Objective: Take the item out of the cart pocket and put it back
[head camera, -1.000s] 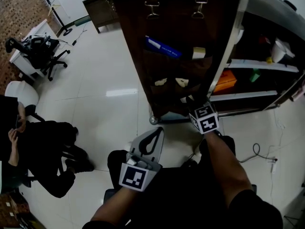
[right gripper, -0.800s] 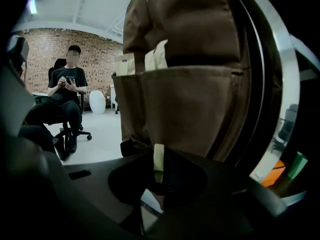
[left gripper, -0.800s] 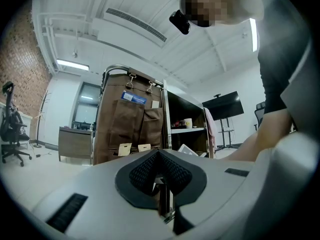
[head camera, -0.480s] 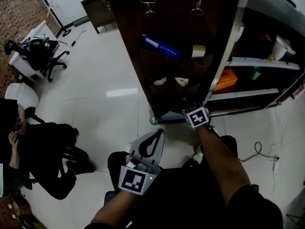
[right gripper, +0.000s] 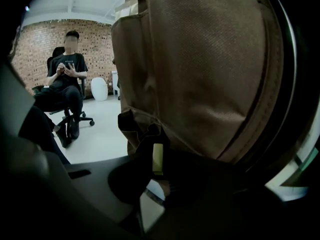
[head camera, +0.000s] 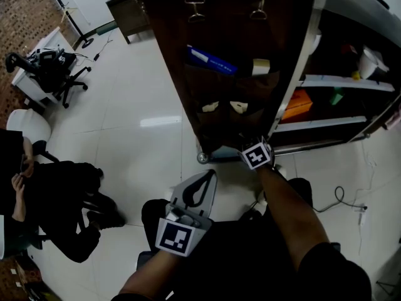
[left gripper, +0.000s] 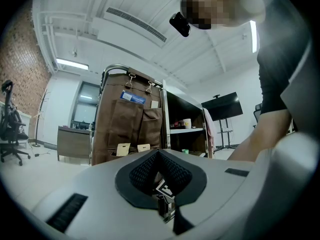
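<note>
**Task status.** The right gripper [right gripper: 159, 176] is clenched on a slim pale cream item [right gripper: 158, 156], which stands edge-on between its jaws. The gripper is angled down at the mouth of a low pocket [right gripper: 135, 126] in the brown fabric organizer [head camera: 232, 86] that hangs on the end of the cart [head camera: 299, 68]. The item is therefore in the grip at the pocket lip, and most of it looks clear of the fabric. Dim light leaves its exact depth in the pocket unclear. In my judgement the task is partway through. The pictures do not show whether this is the withdrawal or the return, and letting go inside the pocket is not yet done.

The left gripper [left gripper: 158, 154] is held level, well back from the cart. Its jaws are closed tip to tip with nothing between them, and it takes no part.

**Surroundings.**
- A blue item [head camera: 213, 61] sits in an upper pocket.
- Two cream tags [head camera: 211, 107] sit in the middle row of pockets.
- Metal clips [head camera: 195, 8] hold the organizer at the top.
- An orange object [head camera: 297, 105] lies on a cart shelf.

**Obstructions.**
- The slack, folded pocket lip lies just beside the item and could catch it.
- A seated person [head camera: 56, 199] on the left is well apart from the work.
- A floor cable [head camera: 341, 202] lies to the right, away from the pocket.
</note>
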`<move>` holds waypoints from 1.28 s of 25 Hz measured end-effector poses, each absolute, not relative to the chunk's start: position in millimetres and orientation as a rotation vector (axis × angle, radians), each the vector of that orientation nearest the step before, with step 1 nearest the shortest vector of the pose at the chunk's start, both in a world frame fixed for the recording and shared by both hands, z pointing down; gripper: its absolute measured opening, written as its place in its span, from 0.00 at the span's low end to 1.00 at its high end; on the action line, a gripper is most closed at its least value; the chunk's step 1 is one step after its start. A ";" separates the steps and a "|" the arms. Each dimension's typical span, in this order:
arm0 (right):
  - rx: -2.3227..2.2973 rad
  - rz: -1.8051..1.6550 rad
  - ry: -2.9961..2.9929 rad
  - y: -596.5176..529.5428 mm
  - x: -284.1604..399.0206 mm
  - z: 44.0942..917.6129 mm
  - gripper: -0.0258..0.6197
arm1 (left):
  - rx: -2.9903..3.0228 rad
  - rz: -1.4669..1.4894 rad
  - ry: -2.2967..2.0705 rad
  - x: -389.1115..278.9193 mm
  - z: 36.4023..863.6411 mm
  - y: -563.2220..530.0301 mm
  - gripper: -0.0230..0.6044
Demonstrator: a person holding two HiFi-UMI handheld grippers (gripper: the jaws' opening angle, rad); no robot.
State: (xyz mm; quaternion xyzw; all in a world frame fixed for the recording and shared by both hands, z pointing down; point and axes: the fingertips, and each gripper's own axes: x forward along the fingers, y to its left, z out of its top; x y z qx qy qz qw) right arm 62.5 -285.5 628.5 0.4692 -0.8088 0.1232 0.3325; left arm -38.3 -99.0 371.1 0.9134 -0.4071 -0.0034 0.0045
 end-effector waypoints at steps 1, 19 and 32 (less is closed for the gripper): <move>1.212 0.327 -2.119 -284.2 60.7 630.0 0.14 | 2.858 -0.009 -1.274 -38.3 371.7 -98.8 0.04; 1.250 0.255 -2.294 -269.9 50.3 559.5 0.25 | 2.851 -0.006 -1.268 -38.2 373.2 -100.3 0.04; 1.347 0.258 -2.756 -176.4 41.4 389.2 0.06 | 2.836 0.000 -1.269 -37.8 375.4 -100.7 0.04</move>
